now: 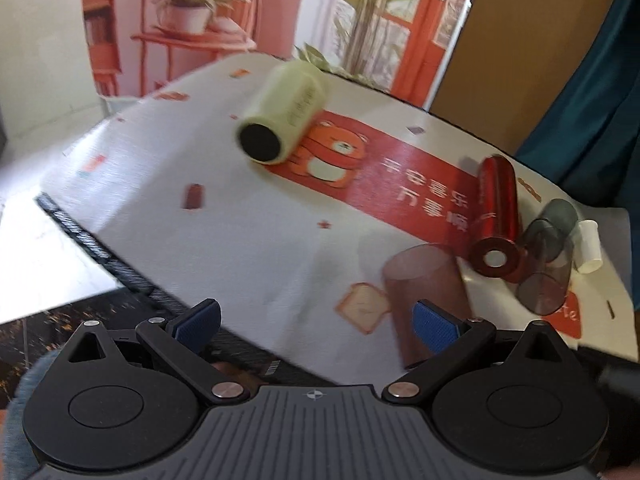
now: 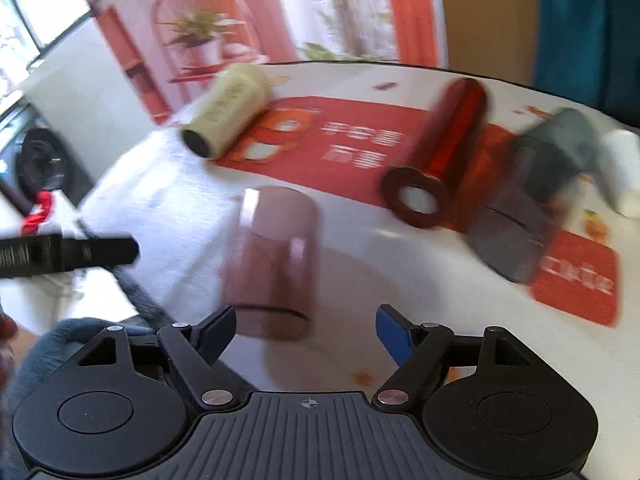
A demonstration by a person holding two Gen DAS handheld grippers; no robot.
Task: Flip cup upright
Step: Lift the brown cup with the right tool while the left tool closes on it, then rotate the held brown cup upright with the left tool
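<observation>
Right gripper [image 2: 306, 334] spread wide, empty, just short of the brown cup [image 2: 270, 268]. Left gripper [image 1: 316, 326] likewise apart. Risk: a finger nudges the light cup, sending it rolling.

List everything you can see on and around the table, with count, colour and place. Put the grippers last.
Brown cup: 1, see-through brown, near table edge, closest to both grippers; appears mouth-down.
Pale green cup: 1, pale yellow-green with a dark end, lying on its side at the far left of the red print.
Red cup: 1, shiny red, lying on its side, right of centre.
Grey cups: 2, smoky see-through grey, lying side by side beside the red cup.
White cup: 1, white, lying at the far right.
Tablecloth: 1, white with a red bear print, covering the table.
Left gripper: black with blue pads, open, empty.
Right gripper: black with blue pads, open, empty.
</observation>
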